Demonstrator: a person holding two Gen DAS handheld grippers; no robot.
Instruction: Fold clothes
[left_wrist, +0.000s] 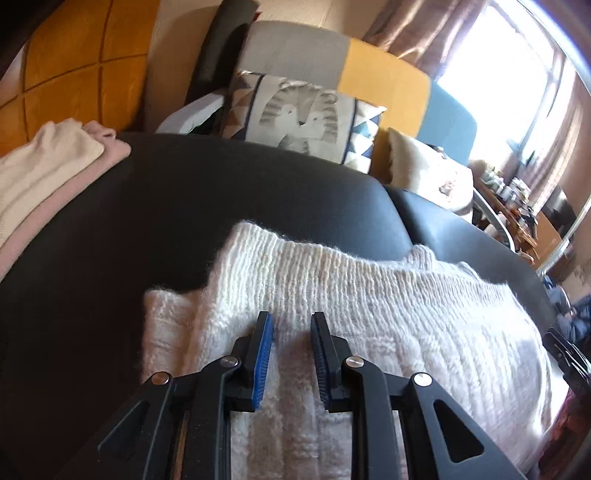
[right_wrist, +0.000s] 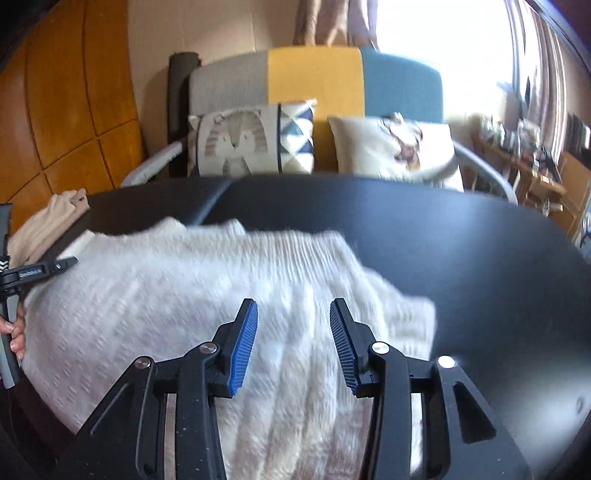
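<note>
Right now a chunky white knit sweater (left_wrist: 369, 314) lies spread on the black table (left_wrist: 110, 258), its long axis running left to right and its ribbed edge toward the far side. It looks soft, thick and floppy; I'd take it at a corner or hem. Both the left gripper (left_wrist: 291, 321) and right gripper (right_wrist: 293, 310) hover over it, jaws parted, holding nothing. Folded clothes (left_wrist: 44, 173) sit far left.

free: black table (right_wrist: 498, 266) right | blocked: folded clothes (left_wrist: 44, 177) (far left)
</note>
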